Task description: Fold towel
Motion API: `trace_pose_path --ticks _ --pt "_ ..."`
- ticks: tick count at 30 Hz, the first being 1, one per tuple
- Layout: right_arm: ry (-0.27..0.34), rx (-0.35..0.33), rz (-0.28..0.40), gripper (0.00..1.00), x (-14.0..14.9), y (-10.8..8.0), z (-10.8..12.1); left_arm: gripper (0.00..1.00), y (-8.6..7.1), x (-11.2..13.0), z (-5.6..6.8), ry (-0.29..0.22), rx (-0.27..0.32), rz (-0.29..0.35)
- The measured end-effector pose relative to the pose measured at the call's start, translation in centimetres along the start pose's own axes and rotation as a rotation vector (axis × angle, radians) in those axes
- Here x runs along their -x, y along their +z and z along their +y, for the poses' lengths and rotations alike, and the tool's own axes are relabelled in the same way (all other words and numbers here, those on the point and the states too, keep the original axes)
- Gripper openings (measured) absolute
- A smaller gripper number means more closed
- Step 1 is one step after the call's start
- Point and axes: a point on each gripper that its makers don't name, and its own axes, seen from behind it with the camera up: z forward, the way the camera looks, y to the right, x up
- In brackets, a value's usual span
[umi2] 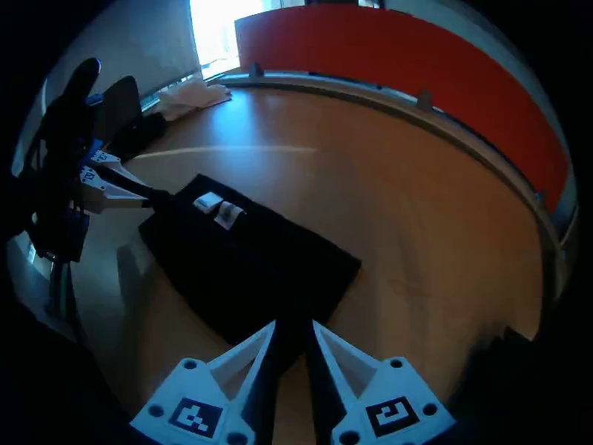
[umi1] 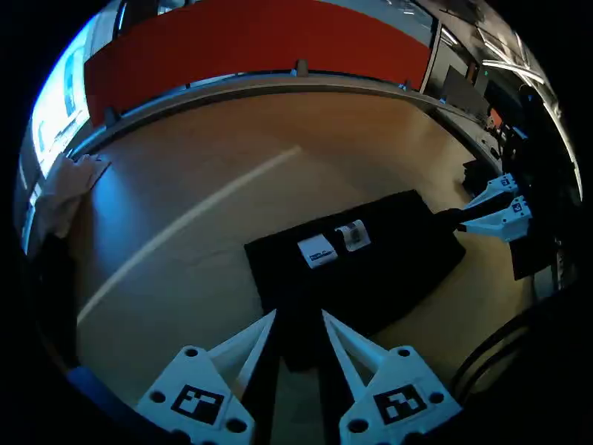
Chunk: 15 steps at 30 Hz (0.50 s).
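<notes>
A black towel (umi1: 370, 267) lies flat on the wooden table (umi1: 222, 156), with two white labels (umi1: 335, 243) on top. In the left gripper view, my left gripper (umi1: 299, 317) is shut on the towel's near edge, and dark cloth runs between its fingers. At the towel's far right corner my right gripper (umi1: 454, 219) is pinched onto the cloth. In the right gripper view, the towel (umi2: 244, 259) stretches away from my right gripper (umi2: 293, 326), which is shut on its near corner. The left gripper (umi2: 152, 196) holds the opposite corner beside the labels (umi2: 219, 208).
A red partition (umi1: 259, 37) (umi2: 415, 67) stands along the table's far edge. A pale crumpled cloth (umi1: 63, 189) (umi2: 194, 95) lies near one table corner. Dark chairs and gear (umi2: 111, 111) stand beyond the table's side. Bare wood surrounds the towel.
</notes>
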Motion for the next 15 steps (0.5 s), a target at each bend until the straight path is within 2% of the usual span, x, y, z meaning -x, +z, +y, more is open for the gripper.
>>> trace_pose_path --ticks 4,8,12,15 --pt "0.001 0.017 -0.004 0.36 0.1 0.6 0.3 0.38 0.5 -0.1 -0.7 0.01 -0.023 0.001" --pt "-0.004 0.047 -0.005 0.44 0.0 1.1 1.1 0.47 0.8 -0.1 -1.1 0.023 -0.04 0.002" --pt "-0.004 0.066 0.0 0.55 -0.1 1.3 1.7 0.48 0.9 -0.2 -1.7 0.028 -0.055 0.004" --pt "-0.003 0.082 0.001 0.6 -0.2 1.5 2.4 0.54 1.1 -0.2 -2.2 0.03 -0.068 0.005"
